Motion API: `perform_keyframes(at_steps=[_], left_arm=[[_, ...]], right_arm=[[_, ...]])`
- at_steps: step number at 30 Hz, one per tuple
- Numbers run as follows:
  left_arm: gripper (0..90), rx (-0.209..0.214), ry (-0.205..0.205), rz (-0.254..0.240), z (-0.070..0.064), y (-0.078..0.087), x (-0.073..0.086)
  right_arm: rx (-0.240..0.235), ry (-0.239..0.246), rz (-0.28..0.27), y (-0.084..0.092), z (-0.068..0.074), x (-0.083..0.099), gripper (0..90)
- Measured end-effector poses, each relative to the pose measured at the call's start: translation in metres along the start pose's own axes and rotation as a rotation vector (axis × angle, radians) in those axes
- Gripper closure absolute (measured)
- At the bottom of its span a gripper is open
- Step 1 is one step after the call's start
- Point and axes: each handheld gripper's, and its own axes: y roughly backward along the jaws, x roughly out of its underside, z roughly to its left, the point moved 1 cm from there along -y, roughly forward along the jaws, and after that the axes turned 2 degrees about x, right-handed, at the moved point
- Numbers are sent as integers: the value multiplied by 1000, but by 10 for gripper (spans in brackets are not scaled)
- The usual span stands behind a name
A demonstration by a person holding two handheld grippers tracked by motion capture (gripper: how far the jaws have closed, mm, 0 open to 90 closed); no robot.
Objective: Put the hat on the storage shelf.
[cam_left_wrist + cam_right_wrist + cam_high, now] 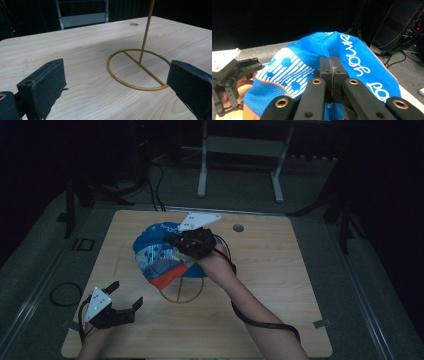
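blue mesh cap w/ white stripes, white lettering & orange edge (162, 256) held above the centre of the light wooden table (280, 290), draped over the top of a thin gold wire stand w/ ring base (181, 292). right gripper (181, 241) on the cap's upper right, jaws pressed together, pinching the blue fabric. left gripper (126, 296) low at the near-left corner, close to the table's front & left edges, jaws spread, nothing between. wide bare wood to the right & front; small round hole (238, 227) nr the far edge.

left gripper view: stand's upright rod, ring & crossbar (140, 67) seen uncovered btwn the black pads (47, 82). right gripper view: lettering on the cap (359, 62) close up, left gripper (230, 75) beyond.
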Motion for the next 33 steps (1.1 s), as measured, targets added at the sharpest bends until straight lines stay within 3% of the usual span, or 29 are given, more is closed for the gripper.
perform_keyframes(at_steps=[13,17,23,33], left_arm=[[25,11,11,0,0,0,2],[25,11,13,3,0,0,2],[26,14,20,4,0,-1,3],[25,17,25,1,0,-1,4]], right_arm=[[-9,-7,-29,15,4,12,900],[-30,-42,-32,18,-1,19,866],[-19,-76,-43,22,-8,30,816],[-31,-86,-26,22,-8,40,796]])
